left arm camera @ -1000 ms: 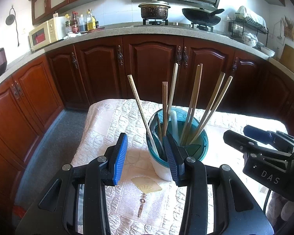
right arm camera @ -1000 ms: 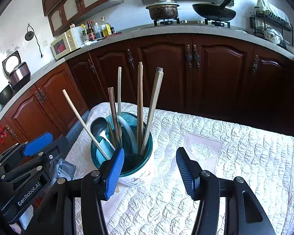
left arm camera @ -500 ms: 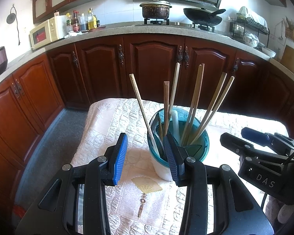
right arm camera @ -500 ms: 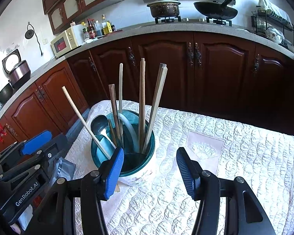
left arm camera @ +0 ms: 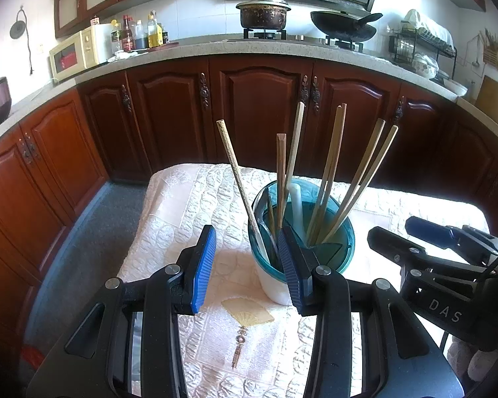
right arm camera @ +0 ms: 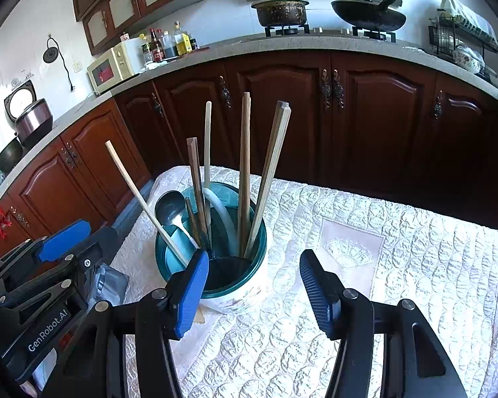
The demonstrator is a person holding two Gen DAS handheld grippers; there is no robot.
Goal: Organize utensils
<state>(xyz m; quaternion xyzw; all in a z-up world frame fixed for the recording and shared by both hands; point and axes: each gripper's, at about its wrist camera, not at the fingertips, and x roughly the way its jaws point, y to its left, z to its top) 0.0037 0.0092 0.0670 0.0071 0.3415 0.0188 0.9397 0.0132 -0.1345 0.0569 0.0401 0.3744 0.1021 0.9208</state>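
While my left gripper (left arm camera: 245, 267) sits wide open with nothing in it, its right pad covers the near rim of the utensil holder (left arm camera: 343, 237), so the lower ends of the utensils are hidden from that view. My right gripper (right arm camera: 254, 290) is spread just as wide and empty; its left pad overlaps the holder's (right arm camera: 260, 263) front rim, and the holder bottom is dark, contents not readable.

Holder stands upright on the quilted white cloth (right arm camera: 398, 248) over the table, between the two grippers. Chopsticks (right arm camera: 244, 165) stand handle-end up, long axes near vertical, fanning outward. One pale chopstick (right arm camera: 142, 199) leans hard toward my left side, well off the bunch. A metal spoon (right arm camera: 170, 207) rests bowl-up on the holder's left side, handle running down inside. White curved utensil (right arm camera: 220, 210) inside: can't tell what it is.

Kitchen counter (left arm camera: 189, 51) behind carries a microwave (left arm camera: 78, 53) and bottles; labels too small to read.
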